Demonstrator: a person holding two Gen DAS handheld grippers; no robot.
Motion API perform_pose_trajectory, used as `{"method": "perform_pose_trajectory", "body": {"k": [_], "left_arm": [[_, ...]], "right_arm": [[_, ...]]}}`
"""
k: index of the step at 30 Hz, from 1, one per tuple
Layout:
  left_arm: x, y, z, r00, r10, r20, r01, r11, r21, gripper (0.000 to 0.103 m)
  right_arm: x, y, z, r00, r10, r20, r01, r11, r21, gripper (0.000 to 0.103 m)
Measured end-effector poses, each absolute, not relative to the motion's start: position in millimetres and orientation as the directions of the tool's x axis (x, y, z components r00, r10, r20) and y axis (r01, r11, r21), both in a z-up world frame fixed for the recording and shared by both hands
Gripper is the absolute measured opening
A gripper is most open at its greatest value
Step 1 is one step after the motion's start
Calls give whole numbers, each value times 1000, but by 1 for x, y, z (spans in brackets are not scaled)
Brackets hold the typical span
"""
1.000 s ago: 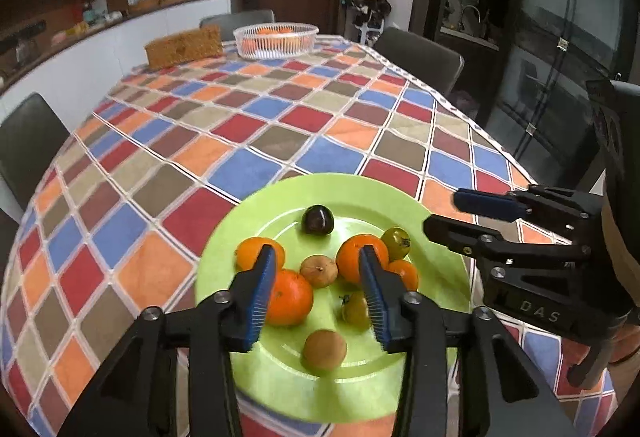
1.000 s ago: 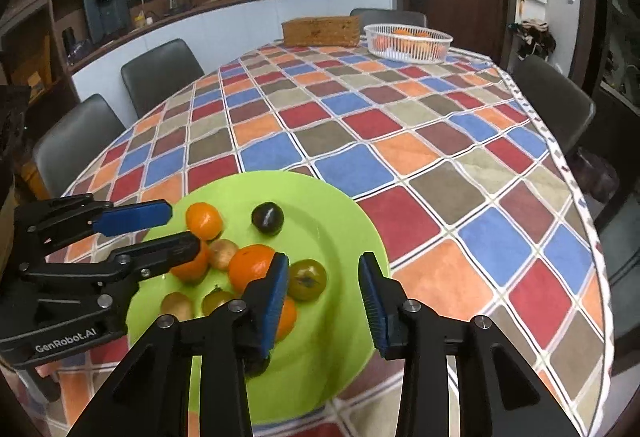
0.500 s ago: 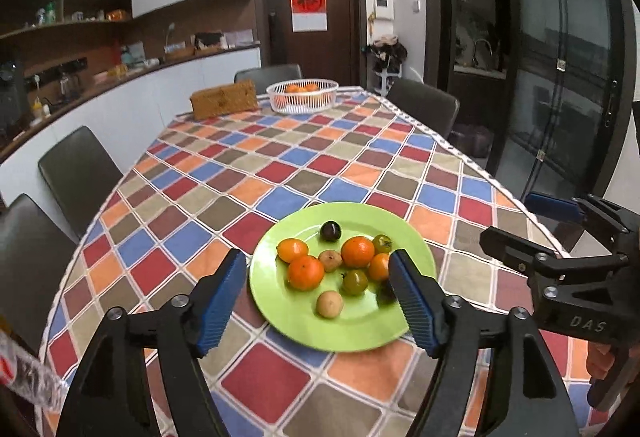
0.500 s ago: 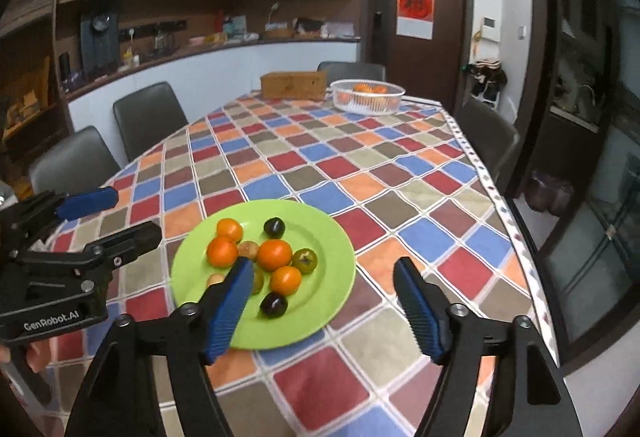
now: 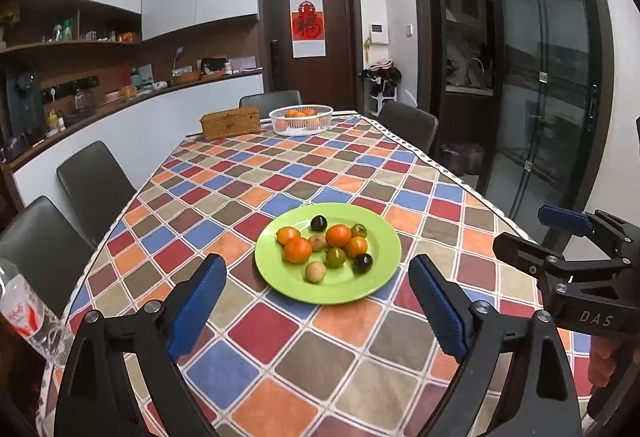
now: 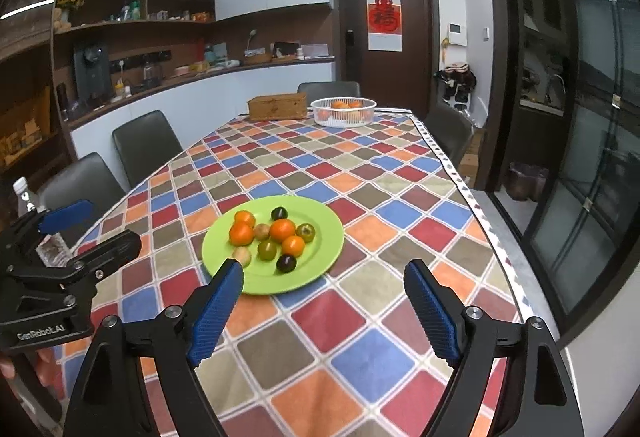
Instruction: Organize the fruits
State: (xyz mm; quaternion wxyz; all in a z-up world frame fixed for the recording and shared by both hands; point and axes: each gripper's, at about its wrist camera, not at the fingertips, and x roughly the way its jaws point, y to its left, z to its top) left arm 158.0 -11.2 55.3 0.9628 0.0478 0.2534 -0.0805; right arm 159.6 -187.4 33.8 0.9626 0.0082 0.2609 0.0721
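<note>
A green plate [image 5: 380,277] sits near the front of the chequered table and holds several small fruits: oranges [image 5: 298,250], dark plums [image 5: 363,262], greenish and tan ones. It also shows in the right wrist view [image 6: 324,265]. My left gripper [image 5: 318,301] is open and empty, held back from the plate above the table. My right gripper [image 6: 322,305] is open and empty too, to the right of the left one. Each gripper appears in the other's view: the right gripper [image 5: 560,237] and the left gripper [image 6: 76,225].
A white mesh basket [image 5: 301,120] with oranges and a wicker box [image 5: 231,122] stand at the table's far end. Grey chairs [image 5: 96,181] line both sides. A plastic bottle [image 5: 28,317] is at the near left. A glass door is on the right.
Both grippers have pulled back and up from close over the plate, and their jaws have opened wide. The fruits lie as before.
</note>
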Motion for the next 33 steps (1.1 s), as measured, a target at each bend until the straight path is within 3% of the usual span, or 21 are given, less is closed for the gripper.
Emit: {"method": "perform_pose_trajectory", "body": {"k": [33], "left_arm": [[78,-5,53,871,-154,-467,180,984,12,101]], "right_arm": [[68,-181,31,885,108,-453,-107,994,27,83]]}}
